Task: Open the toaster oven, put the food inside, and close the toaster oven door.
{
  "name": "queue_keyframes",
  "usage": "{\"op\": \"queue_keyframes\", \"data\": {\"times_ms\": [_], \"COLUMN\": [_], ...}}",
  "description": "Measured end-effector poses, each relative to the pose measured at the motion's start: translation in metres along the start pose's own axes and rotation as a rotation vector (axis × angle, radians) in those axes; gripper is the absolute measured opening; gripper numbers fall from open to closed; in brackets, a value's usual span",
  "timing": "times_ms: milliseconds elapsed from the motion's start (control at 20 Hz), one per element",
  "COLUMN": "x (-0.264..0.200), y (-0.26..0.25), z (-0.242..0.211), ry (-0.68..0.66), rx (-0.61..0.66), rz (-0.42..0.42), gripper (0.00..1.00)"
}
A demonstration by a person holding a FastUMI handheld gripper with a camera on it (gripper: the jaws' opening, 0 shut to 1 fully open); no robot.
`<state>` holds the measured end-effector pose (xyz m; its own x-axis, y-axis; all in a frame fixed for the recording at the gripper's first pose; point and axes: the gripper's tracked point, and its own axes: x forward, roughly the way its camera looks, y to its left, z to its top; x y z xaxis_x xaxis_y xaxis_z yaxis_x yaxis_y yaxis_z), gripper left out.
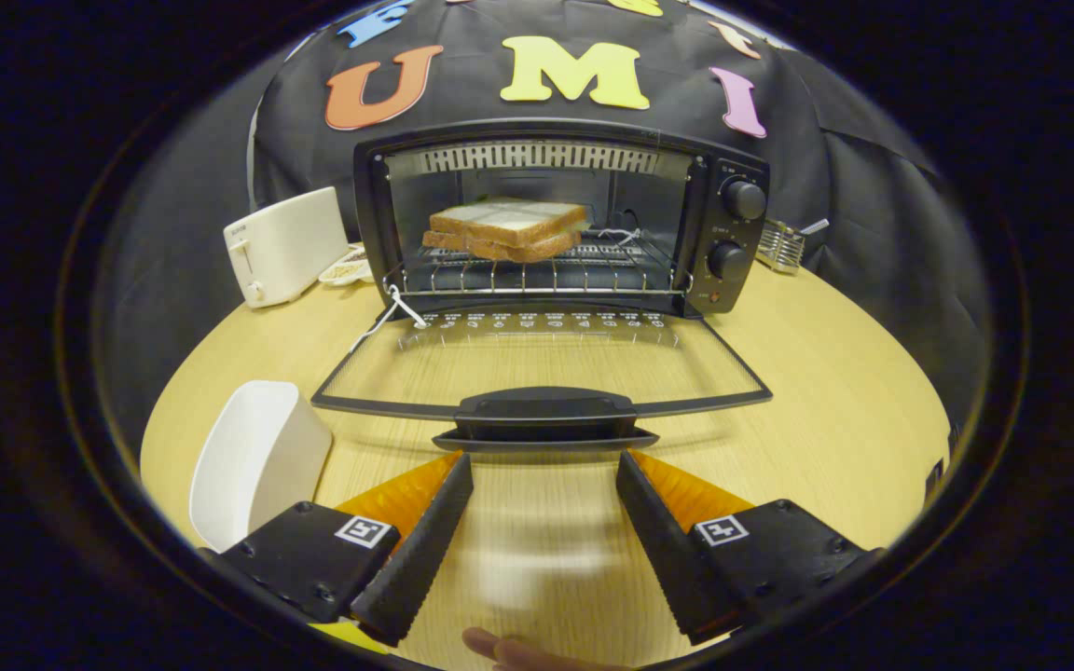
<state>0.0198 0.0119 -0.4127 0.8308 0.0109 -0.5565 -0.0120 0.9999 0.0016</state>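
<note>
toaster oven [560, 219] sits at upper centre of the frame on the wooden table [826, 419], black body, two round knobs [742, 198] stacked on its right panel. door [542, 368] is folded fully down, glass pane lying flat toward the camera, black handle [546, 410] at its front edge. sandwich [506, 228], two stacked slices of white bread with brown crusts, rests on the wire rack [537, 275] inside the cavity, left of middle. gripper [544, 466] at lower centre, fingers spread wide and released, nothing between them, tips just short of the door handle. white toaster [283, 244] left of the oven, white bowl [257, 461] at lower left beside the left finger. fingertip of a hand [509, 648] at bottom centre.
</note>
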Motion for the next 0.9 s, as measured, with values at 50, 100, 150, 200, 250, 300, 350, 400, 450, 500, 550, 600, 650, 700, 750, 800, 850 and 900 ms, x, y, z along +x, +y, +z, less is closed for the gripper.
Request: {"op": "queue_keyframes", "data": {"times_ms": [50, 100, 150, 200, 250, 300, 350, 400, 450, 500, 550, 600, 650, 700, 750, 800, 850, 900], "x": [0.000, 0.000, -0.001, 0.000, 0.002, 0.001, 0.001, 0.000, -0.001, -0.005, -0.007, -0.012, -0.016, -0.020, -0.025, -0.027, -0.030, -0.030], "y": [0.000, -0.001, -0.001, 0.000, 0.001, 0.002, 0.002, 0.002, 0.002, 0.003, 0.003, 0.003, 0.003, 0.003, 0.002, 0.000, 0.000, 0.001], "z": [0.001, 0.000, 0.001, 0.001, 0.002, 0.004, 0.004, 0.004, 0.006, 0.009, 0.012, 0.017, 0.023, 0.030, 0.035, 0.040, 0.043, 0.048], "ry": [-0.004, -0.002, -0.006, -0.006, -0.006, -0.013, -0.012, -0.016, -0.031, -0.058, -0.090, -0.144, -0.205, -0.273, -0.330, -0.381, -0.416, -0.455], "rx": [0.001, 0.002, 0.006, 0.007, 0.008, 0.017, 0.020, 0.022, 0.029, 0.036, 0.040, 0.040, 0.033, 0.022, 0.005, -0.022, -0.029, -0.046], "rz": [0.000, 0.002, 0.003, 0.004, 0.006, 0.010, 0.012, 0.015, 0.020, 0.025, 0.028, 0.030, 0.027, 0.027, 0.022, 0.011, 0.010, 0.006], "gripper": [1.00, 1.00, 1.00, 1.00, 1.00, 1.00, 1.00, 1.00, 1.00, 1.00, 1.00, 1.00, 1.00, 1.00, 1.00, 1.00, 1.00, 1.00]}}
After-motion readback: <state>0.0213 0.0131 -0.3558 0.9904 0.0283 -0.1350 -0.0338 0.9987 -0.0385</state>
